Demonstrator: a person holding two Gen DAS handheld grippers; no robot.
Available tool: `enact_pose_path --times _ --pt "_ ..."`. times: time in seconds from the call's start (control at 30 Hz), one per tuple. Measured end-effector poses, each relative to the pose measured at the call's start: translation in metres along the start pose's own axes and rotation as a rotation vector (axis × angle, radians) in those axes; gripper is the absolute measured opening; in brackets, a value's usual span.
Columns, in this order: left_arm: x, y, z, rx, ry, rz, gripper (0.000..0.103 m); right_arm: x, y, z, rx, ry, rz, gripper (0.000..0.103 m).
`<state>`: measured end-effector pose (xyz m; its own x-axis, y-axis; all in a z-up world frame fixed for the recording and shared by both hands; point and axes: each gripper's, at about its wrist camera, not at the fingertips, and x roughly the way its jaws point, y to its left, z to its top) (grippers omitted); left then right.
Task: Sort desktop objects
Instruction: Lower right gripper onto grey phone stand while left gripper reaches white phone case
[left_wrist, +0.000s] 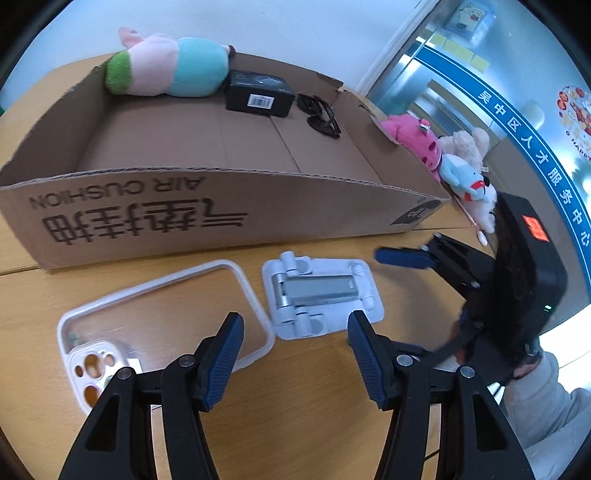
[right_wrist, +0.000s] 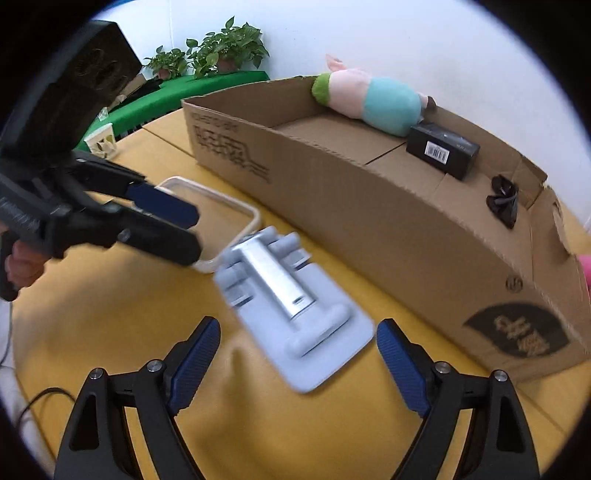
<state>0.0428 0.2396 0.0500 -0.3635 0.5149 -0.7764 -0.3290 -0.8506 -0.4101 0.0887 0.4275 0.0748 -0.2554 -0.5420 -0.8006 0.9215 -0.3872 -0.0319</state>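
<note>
A white folded phone stand (left_wrist: 320, 295) lies flat on the wooden table, just in front of a long cardboard box (left_wrist: 207, 221). It also shows in the right wrist view (right_wrist: 291, 306). A clear phone case (left_wrist: 162, 321) lies to its left, seen too in the right wrist view (right_wrist: 218, 221). My left gripper (left_wrist: 295, 354) is open and empty, above the table near both. My right gripper (right_wrist: 298, 354) is open and empty, close to the stand's near end. Inside the box lie a plush pig (left_wrist: 170, 68), a black carton (left_wrist: 258, 94) and dark sunglasses (left_wrist: 319, 116).
Several plush toys (left_wrist: 447, 158) lie by the box's right end. The box wall (right_wrist: 406, 236) stands close behind the stand. Potted plants (right_wrist: 218, 48) on a green surface stand far left. A cable (right_wrist: 40, 398) trails at the table's near left.
</note>
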Motion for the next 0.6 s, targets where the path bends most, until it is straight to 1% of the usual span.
enact_pose_path --times 0.03,0.07,0.1,0.13,0.17,0.2,0.23,0.27,0.37,0.53,0.6 --pt "0.001 -0.003 0.001 0.007 -0.001 -0.001 0.057 0.006 -0.002 0.001 -0.009 0.006 0.006 0.088" --pt "0.003 -0.007 0.001 0.015 -0.002 0.003 0.057 0.018 -0.004 0.002 -0.021 0.043 0.022 0.089" --pt "0.004 -0.009 0.001 0.022 0.0 0.011 0.057 0.025 -0.004 0.002 -0.024 0.056 0.037 0.09" --pt "0.006 -0.012 0.002 0.028 0.003 0.025 0.057 0.024 -0.004 0.002 -0.01 0.04 0.05 0.089" --pt "0.007 -0.013 0.001 0.031 0.003 0.035 0.057 0.022 -0.002 0.0 -0.01 0.042 0.052 0.084" --pt "0.007 -0.015 0.0 0.031 -0.002 0.035 0.057 0.019 0.0 -0.004 -0.016 0.043 0.046 0.081" --pt "0.006 -0.015 -0.001 0.026 -0.003 0.03 0.057 0.016 0.002 -0.007 -0.009 0.039 0.047 0.076" --pt "0.008 -0.015 -0.001 0.02 -0.001 0.025 0.057 0.01 0.003 -0.013 0.025 0.036 0.059 0.072" --pt "0.015 -0.016 -0.006 0.013 0.023 0.016 0.057 -0.006 0.01 -0.029 0.113 0.035 0.06 0.067" --pt "0.03 -0.025 -0.017 -0.006 0.066 -0.018 0.055 -0.026 0.025 -0.053 0.261 0.045 0.025 0.067" --pt "0.032 -0.029 -0.02 -0.007 0.065 0.004 0.053 -0.033 0.026 -0.058 0.333 0.037 0.029 0.06"
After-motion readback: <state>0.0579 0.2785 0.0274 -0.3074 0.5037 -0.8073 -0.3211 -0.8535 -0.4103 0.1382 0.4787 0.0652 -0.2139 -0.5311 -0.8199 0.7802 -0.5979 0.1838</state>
